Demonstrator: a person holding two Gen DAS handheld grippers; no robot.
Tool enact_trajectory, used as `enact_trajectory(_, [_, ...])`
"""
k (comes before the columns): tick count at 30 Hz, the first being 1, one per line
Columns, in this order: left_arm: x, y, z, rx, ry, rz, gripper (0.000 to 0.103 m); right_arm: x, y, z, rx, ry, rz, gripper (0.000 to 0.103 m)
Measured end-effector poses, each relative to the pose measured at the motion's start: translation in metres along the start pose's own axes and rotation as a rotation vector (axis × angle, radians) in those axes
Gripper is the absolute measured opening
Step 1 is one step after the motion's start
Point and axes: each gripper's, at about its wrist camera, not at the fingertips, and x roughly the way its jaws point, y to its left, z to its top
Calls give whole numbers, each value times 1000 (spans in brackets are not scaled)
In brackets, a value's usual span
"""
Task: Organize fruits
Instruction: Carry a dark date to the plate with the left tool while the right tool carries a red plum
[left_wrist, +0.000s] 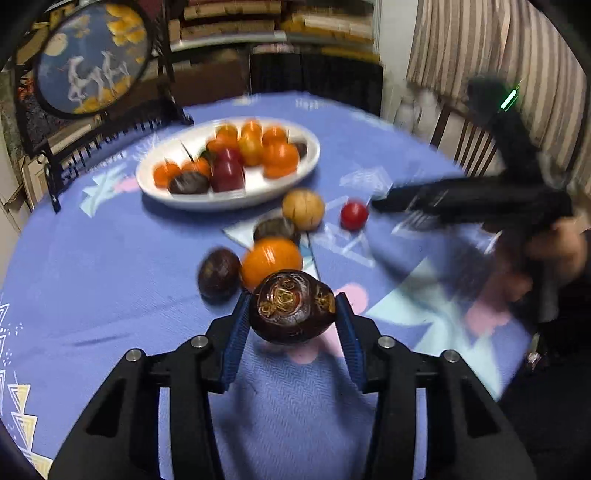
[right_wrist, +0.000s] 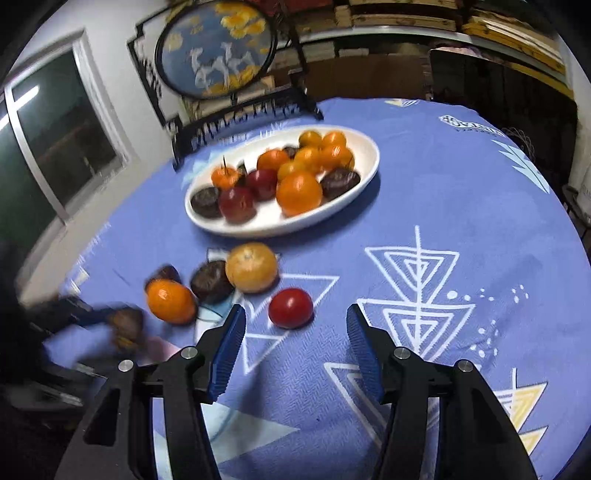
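Note:
My left gripper (left_wrist: 293, 308) is shut on a dark brown fruit (left_wrist: 291, 306) and holds it above the blue tablecloth; it shows blurred in the right wrist view (right_wrist: 125, 325). A white oval plate (left_wrist: 177, 192) (right_wrist: 365, 151) at the back holds several orange, red and dark fruits. Loose on the cloth lie an orange (left_wrist: 271, 260) (right_wrist: 170, 301), two dark fruits (left_wrist: 218, 273) (left_wrist: 275, 229), a pale yellow fruit (left_wrist: 303, 208) (right_wrist: 252, 266) and a red fruit (left_wrist: 354, 215) (right_wrist: 290, 307). My right gripper (right_wrist: 295, 325) is open and empty, just short of the red fruit.
A round painted screen on a black stand (left_wrist: 92, 59) (right_wrist: 218, 48) stands behind the plate. A wooden chair (left_wrist: 465, 144) and a striped curtain are at the right. A window (right_wrist: 55, 136) is at the left of the round table (right_wrist: 443, 184).

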Motion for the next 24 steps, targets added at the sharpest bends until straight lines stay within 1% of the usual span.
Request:
enact_trajectory(3, [-22,4,2,-12,-50,7,45,18,10,4,-53,41,-41,57])
enact_trajectory(6, [-27,11,-1,-37,-49,12,45,38,19,11,-89,76,-54,56])
enact_trajectory(7, [-27,13,-2,-46,-43,17,45,43,20,12,-94,88,-60,51])
enact_trajectory(8, [-26,17,-3,-57,-37,20,45,47,21,12,-95,97,-79,39])
enact_trajectory(9, [-25,20,-5,-64,-34,19,45,46,22,12,-99,91,-84,31])
enact_trajectory(11, [-26,25,-8,-79,-33,22,45,41,23,10,-91,94,-50,31])
enact_trajectory(14, [-23,34,-6,-97,-32,28,45,29,22,7,-91,69,-46,31])
enact_trajectory(18, [-20,44,8,-113,-45,28,45,1,11,14,-39,5,35,31])
enact_trajectory(20, [-17,51,23,-119,-57,26,45,-10,3,28,-2,-31,72,31])
enact_trajectory(22, [-11,61,41,-128,-70,22,45,-13,-1,45,19,-48,83,31])
enact_trajectory(24, [0,76,66,-145,-80,19,45,-11,-6,67,32,-67,100,31])
